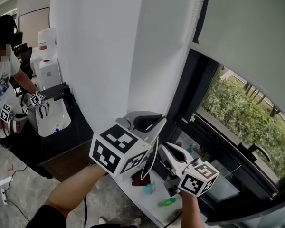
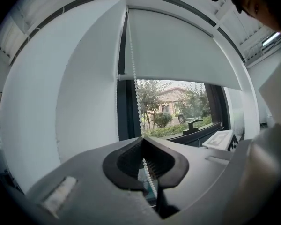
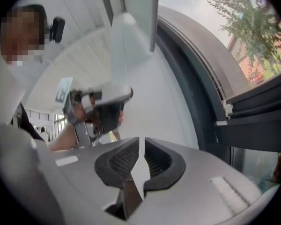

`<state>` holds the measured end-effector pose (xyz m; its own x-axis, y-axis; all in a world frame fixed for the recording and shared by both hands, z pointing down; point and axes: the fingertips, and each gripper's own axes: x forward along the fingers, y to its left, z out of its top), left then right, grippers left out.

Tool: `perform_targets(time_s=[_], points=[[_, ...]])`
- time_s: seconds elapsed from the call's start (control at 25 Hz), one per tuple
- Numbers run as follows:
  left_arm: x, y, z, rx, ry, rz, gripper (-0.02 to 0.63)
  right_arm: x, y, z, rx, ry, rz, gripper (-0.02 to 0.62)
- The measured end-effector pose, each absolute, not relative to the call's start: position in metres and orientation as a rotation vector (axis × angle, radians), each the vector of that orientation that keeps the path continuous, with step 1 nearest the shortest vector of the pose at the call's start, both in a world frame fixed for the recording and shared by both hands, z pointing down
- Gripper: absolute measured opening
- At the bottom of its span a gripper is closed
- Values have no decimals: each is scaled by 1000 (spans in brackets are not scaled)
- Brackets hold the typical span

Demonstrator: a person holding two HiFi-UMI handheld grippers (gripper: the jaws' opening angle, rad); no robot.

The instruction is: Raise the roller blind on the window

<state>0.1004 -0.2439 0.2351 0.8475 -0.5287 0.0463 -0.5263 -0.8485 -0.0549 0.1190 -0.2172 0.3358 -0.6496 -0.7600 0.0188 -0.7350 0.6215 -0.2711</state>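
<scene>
The grey roller blind [image 2: 173, 46] hangs partway down the window, its bottom bar level with the treetops outside; it also shows in the head view as the blind [image 1: 247, 37]. A white bead chain [image 2: 135, 78] drops from the blind's left end into my left gripper [image 2: 141, 139], whose tips meet with the chain pinched between the pads. In the head view the left gripper [image 1: 149, 121] is raised beside the white wall. My right gripper [image 1: 164, 149] sits just below and right of it. The right gripper [image 3: 141, 145] shows a narrow gap with nothing in it.
Dark window frame [image 1: 199, 99] with a handle [image 1: 256, 151] lies right of the grippers. A white sill [image 1: 147, 198] below carries small green items. A second person [image 1: 4, 75] with grippers stands at a dark counter [image 1: 61, 141] far left.
</scene>
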Motion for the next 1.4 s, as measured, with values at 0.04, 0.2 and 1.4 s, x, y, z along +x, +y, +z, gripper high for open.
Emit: perform_targets(time_s=[0.04,0.2,1.4], points=[[100,-244,239,-2992,848,-110,11,125,-216,318,-1233,2686,-395,34],[99,-239,268,-3011,851,-197,11,136,-218,250,-1224,2608,-247,35],[63,-229,348,-3134,874,-325,41,86,-249,183,-1315,2711,120,9]])
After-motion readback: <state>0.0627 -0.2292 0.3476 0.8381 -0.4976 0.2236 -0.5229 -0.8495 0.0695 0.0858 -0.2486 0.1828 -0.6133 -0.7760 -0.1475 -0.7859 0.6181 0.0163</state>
